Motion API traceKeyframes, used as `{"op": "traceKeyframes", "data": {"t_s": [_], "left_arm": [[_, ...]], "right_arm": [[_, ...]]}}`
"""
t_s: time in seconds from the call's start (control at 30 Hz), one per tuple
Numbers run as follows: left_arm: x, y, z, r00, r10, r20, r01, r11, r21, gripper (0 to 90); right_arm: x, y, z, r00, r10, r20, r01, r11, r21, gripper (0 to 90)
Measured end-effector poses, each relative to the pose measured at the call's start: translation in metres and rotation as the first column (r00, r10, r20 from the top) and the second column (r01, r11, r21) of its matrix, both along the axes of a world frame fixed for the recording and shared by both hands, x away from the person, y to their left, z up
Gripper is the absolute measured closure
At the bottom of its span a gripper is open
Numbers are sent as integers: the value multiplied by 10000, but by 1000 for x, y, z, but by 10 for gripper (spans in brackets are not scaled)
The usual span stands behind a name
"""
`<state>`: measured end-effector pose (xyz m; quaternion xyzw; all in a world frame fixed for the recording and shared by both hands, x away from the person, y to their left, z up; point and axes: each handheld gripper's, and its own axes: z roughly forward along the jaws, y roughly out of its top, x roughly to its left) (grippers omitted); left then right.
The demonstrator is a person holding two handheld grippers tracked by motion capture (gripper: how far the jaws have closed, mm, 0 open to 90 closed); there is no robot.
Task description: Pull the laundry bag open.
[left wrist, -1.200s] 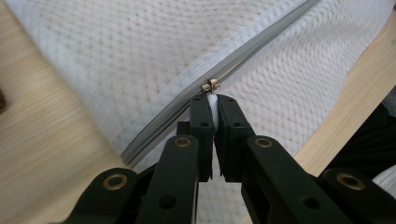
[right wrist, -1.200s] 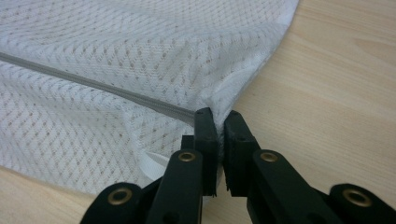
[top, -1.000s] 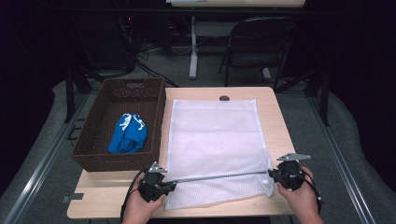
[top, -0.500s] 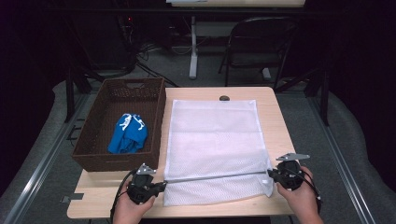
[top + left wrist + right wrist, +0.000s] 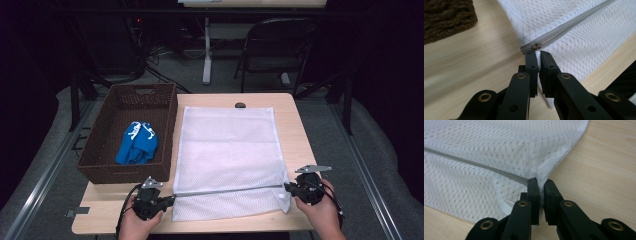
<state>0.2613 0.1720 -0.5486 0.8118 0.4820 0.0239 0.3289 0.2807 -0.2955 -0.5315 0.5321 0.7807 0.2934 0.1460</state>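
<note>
On the wooden tabletop [image 5: 300,125], dark room behind, my left tongs [image 5: 537,53] and right tongs [image 5: 540,182] pinch the near corners of the mesh bag [image 5: 227,150]; the left gripper view reveals its zipper pull [image 5: 537,46].

The high view is taken from above the person's side of the table [image 5: 300,125], facing forward and down; the whole tabletop is covered from some way off. The left gripper view is taken close above the near left corner, along the left gripper [image 5: 538,53] toward the zipper [image 5: 564,31] end of the mesh bag [image 5: 579,47]. The right gripper view is taken close above the near right corner, along the right gripper [image 5: 540,182]. The bag's near edge is shared by all three views.
</note>
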Motion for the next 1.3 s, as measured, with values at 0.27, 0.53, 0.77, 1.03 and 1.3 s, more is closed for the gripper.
{"op": "traceKeyframes", "data": {"t_s": [0.27,0.53,0.77,1.03,1.3], "left_arm": [[1,0,-6,10000,31,-28,-31,10000,-9,832],[2,2,-9,9999,102,-9,-102,9999,4,802],[1,0,-9,9999,88,145,-93,9994,341,774],[3,2,-6,9985,206,514,-215,9996,168,609],[3,-4,-5,9932,76,1163,-88,9999,100,502]], "right_arm": [[0,0,-5,9996,20,-272,-27,9997,-251,833],[1,0,-13,9986,-22,-524,0,9992,-409,808],[1,-1,-16,9976,-22,-692,-11,9989,-473,776],[-3,-3,-17,9986,-134,-514,113,9991,-416,672],[-8,-5,-16,9991,-423,-70,421,9986,-331,505]]}}
